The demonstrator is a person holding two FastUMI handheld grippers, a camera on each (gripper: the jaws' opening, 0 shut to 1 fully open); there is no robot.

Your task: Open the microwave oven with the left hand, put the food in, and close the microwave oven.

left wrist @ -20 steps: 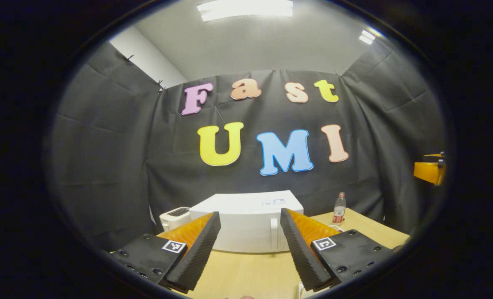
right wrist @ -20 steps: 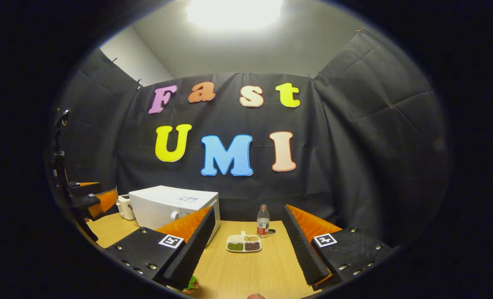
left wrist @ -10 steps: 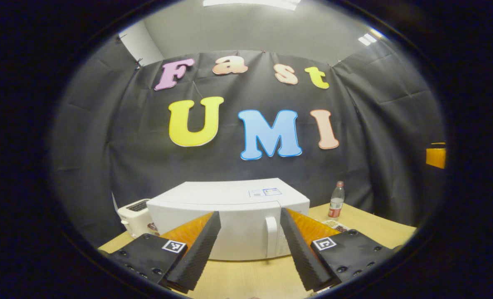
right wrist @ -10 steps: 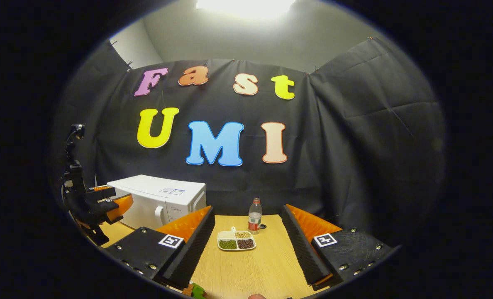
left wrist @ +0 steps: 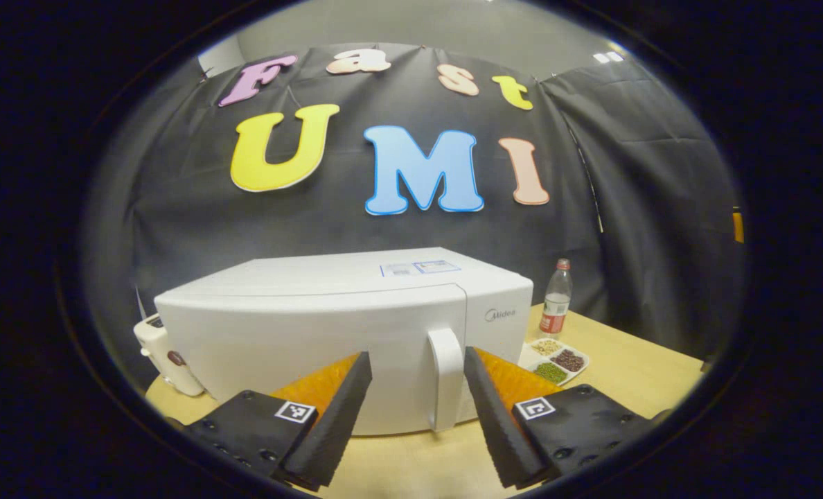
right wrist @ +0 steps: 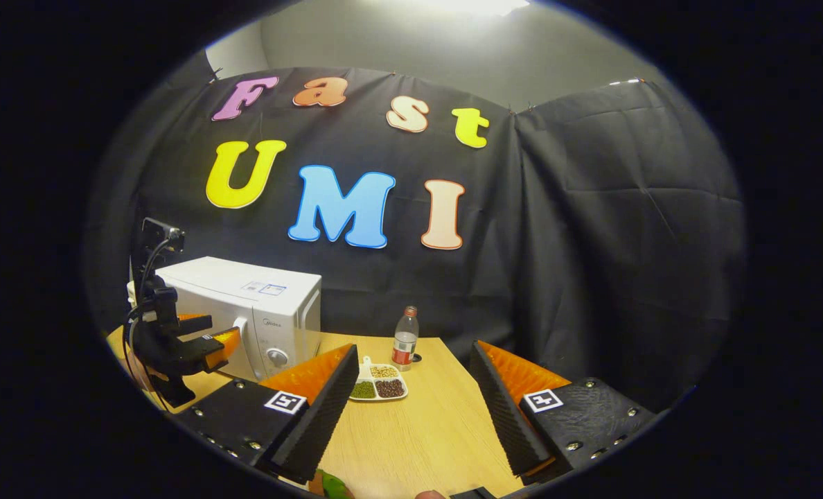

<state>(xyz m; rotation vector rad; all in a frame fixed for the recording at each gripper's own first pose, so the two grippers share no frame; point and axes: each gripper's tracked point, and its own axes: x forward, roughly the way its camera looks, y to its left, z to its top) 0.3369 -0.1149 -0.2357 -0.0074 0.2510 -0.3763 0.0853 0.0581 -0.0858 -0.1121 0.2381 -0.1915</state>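
Note:
The white microwave (left wrist: 328, 326) stands with its door shut. Its upright handle (left wrist: 446, 378) is just ahead of my left gripper (left wrist: 416, 355), close to the right finger; the gripper is open and holds nothing. In the right gripper view the microwave (right wrist: 245, 305) sits at the left, with the left gripper (right wrist: 207, 339) in front of its door. My right gripper (right wrist: 415, 348) hangs open over the wooden table (right wrist: 425, 430). A green bit of food (right wrist: 330, 485) peeks in at the bottom edge, mostly hidden.
A white divided dish of beans (right wrist: 377, 386) and a small bottle (right wrist: 404, 339) stand right of the microwave. A white toaster (left wrist: 162, 346) sits at the microwave's left. Black cloth walls close the booth behind and to the right.
My left gripper has come much closer to the microwave, whose handle now sits near its right finger. The right gripper has shifted, so the microwave lies farther left in its view.

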